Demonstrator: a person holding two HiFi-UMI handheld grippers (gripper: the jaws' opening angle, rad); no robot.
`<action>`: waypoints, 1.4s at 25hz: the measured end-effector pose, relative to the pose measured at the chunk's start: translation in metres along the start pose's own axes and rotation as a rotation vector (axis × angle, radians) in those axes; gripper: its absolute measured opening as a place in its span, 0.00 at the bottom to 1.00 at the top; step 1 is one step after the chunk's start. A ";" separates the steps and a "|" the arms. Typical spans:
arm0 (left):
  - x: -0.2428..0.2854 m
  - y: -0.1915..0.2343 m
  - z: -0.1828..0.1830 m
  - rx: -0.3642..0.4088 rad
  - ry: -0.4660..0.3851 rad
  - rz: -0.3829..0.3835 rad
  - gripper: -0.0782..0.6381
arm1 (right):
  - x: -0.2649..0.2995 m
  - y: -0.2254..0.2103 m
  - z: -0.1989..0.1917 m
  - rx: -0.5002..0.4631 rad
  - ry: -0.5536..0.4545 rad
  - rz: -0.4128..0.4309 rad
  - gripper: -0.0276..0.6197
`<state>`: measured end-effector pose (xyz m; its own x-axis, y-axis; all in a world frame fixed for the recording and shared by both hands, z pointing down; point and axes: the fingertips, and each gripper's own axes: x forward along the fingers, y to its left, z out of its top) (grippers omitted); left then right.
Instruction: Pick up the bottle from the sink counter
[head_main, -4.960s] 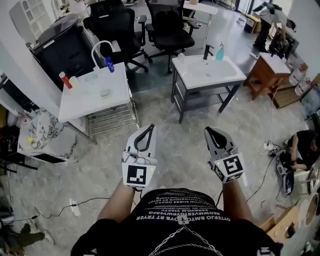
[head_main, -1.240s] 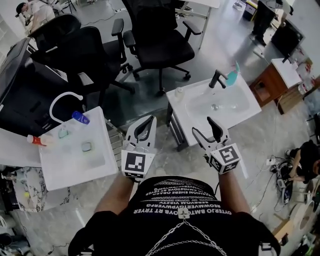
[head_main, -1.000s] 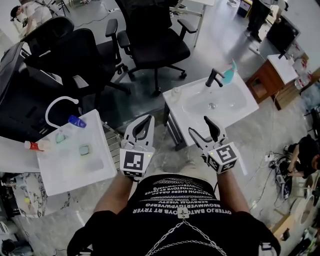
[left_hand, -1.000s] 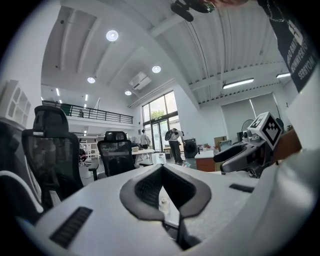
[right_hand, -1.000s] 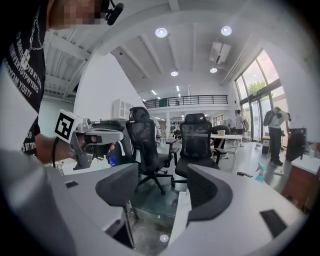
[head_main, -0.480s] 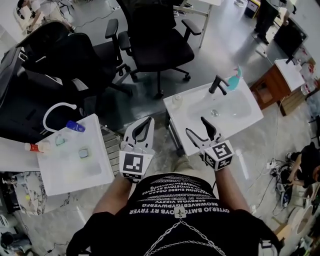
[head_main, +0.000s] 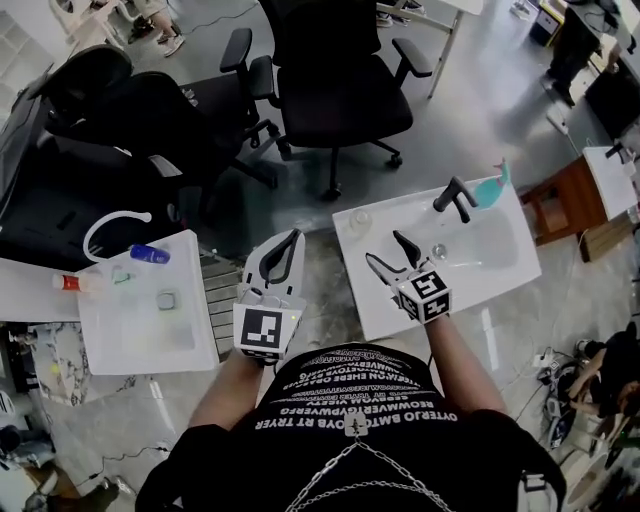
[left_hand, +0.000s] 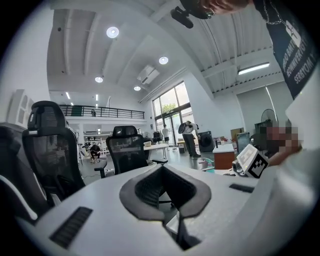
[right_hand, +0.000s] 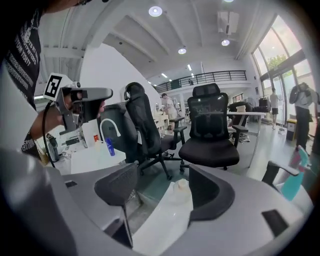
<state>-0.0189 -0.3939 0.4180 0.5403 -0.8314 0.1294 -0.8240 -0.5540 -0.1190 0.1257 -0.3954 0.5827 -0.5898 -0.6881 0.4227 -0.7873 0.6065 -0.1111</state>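
A small clear bottle (head_main: 358, 220) stands on the far left corner of the white sink counter (head_main: 395, 305). My right gripper (head_main: 385, 250) hovers over the counter's left part, just short of the bottle, jaws open and empty. Seen from the right gripper view, the bottle (right_hand: 181, 185) shows low between the two open fingers (right_hand: 120, 189), apart from both. A teal soap dispenser (head_main: 487, 187) stands by the black faucet (head_main: 455, 196) at the back. My left gripper (head_main: 292, 240) is shut and empty, held left of the counter.
A second white sink table (head_main: 190, 335) at left carries a blue bottle (head_main: 150, 254) and a red one (head_main: 68, 283). Black office chairs (head_main: 340, 90) stand beyond both counters. A brown wooden cabinet (head_main: 560, 205) sits right of the sink counter.
The person has stepped up to the sink counter. My right gripper has moved forward over it toward the small bottle. The left gripper stays shut beside it.
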 end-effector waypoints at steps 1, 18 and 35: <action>0.007 0.001 -0.002 -0.008 0.004 0.011 0.12 | 0.011 -0.008 -0.007 0.002 0.013 0.018 0.51; 0.046 0.020 -0.050 -0.027 0.173 0.185 0.12 | 0.174 -0.077 -0.125 -0.144 0.166 0.185 0.64; 0.025 0.013 -0.063 -0.006 0.227 0.216 0.12 | 0.211 -0.080 -0.152 -0.219 0.208 0.079 0.57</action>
<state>-0.0273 -0.4190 0.4821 0.3008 -0.8988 0.3188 -0.9171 -0.3643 -0.1617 0.0915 -0.5290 0.8177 -0.5802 -0.5531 0.5979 -0.6698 0.7417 0.0363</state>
